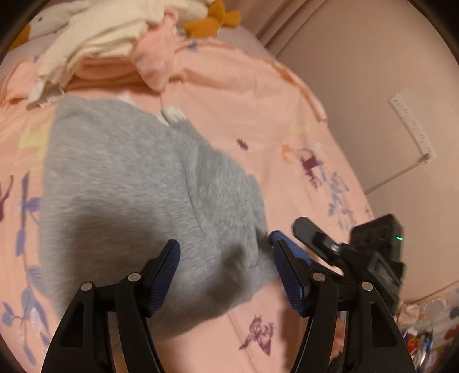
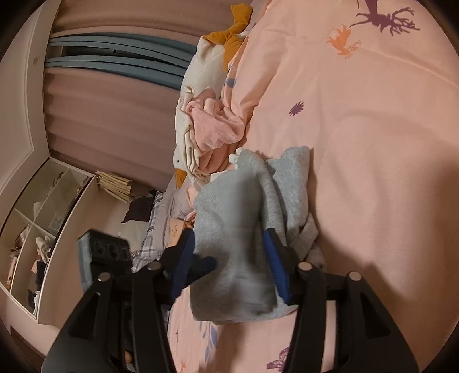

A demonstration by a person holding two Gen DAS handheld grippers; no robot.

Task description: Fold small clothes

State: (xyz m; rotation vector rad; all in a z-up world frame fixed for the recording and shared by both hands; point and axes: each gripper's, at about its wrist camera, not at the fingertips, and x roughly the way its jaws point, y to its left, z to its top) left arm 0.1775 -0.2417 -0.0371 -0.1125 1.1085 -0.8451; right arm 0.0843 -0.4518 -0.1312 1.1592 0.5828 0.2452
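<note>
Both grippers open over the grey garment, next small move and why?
Probably back both grippers off the grey garment. It lies folded over on the pink bedspread, and the left gripper and right gripper both stand open with nothing pinched. Clearing away would show whether the fold needs smoothing.

Grey garment [image 1: 129,200] motion-blurred; plush toy [image 1: 43,23] cut by frame edge.

The left claw [image 1: 226,275] and right claw [image 2: 228,264] look alike: black plastic arms with silver rivets and ribbed blue pads. At three o'clock of the left one, a green light [image 1: 398,238] glows on the right claw's black housing.
</note>
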